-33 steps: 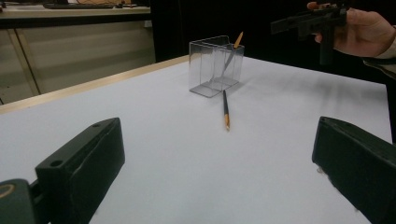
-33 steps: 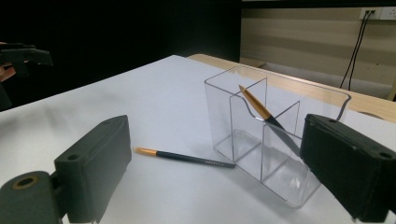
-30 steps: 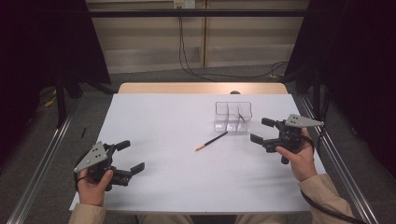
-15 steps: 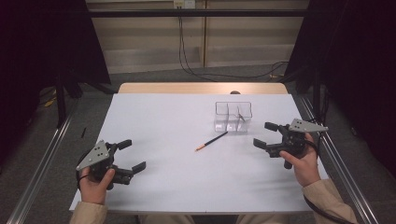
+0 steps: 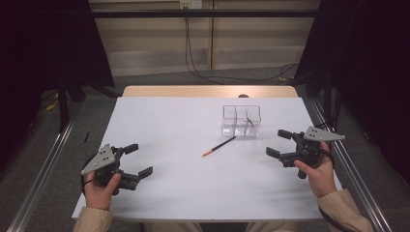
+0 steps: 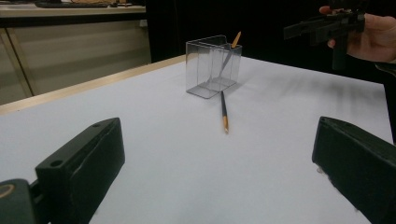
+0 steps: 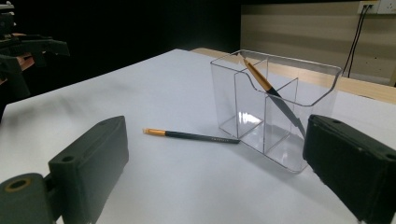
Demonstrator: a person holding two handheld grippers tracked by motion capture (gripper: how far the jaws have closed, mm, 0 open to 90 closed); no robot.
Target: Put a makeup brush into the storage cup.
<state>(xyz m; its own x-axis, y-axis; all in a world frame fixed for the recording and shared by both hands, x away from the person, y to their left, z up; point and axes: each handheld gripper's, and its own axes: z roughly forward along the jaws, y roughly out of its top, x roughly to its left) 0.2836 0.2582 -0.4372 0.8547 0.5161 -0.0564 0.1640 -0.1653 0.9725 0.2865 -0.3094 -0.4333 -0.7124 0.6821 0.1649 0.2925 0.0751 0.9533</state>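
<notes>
A clear divided holder (image 5: 241, 121) stands right of the table's middle, with one orange-tipped brush (image 5: 249, 121) leaning inside it. A second dark brush with an orange end (image 5: 219, 146) lies flat on the white table (image 5: 169, 125), just in front of the holder. My left gripper (image 5: 139, 159) is open at the near left, far from both. My right gripper (image 5: 276, 143) is open to the right of the holder, empty. In the left gripper view the holder (image 6: 212, 65) and lying brush (image 6: 224, 112) sit ahead. The right gripper view has the holder (image 7: 275, 102) and brush (image 7: 191, 136) close.
The table's wooden far edge (image 5: 208, 91) lies behind the holder. Metal rails (image 5: 41, 169) run along both sides of the table. Cables (image 5: 193, 63) hang on the floor beyond. The right hand and its gripper (image 6: 327, 25) appear far off in the left gripper view.
My right gripper has drifted slightly to the right and nearer to the person, still open. The left gripper has barely moved.
</notes>
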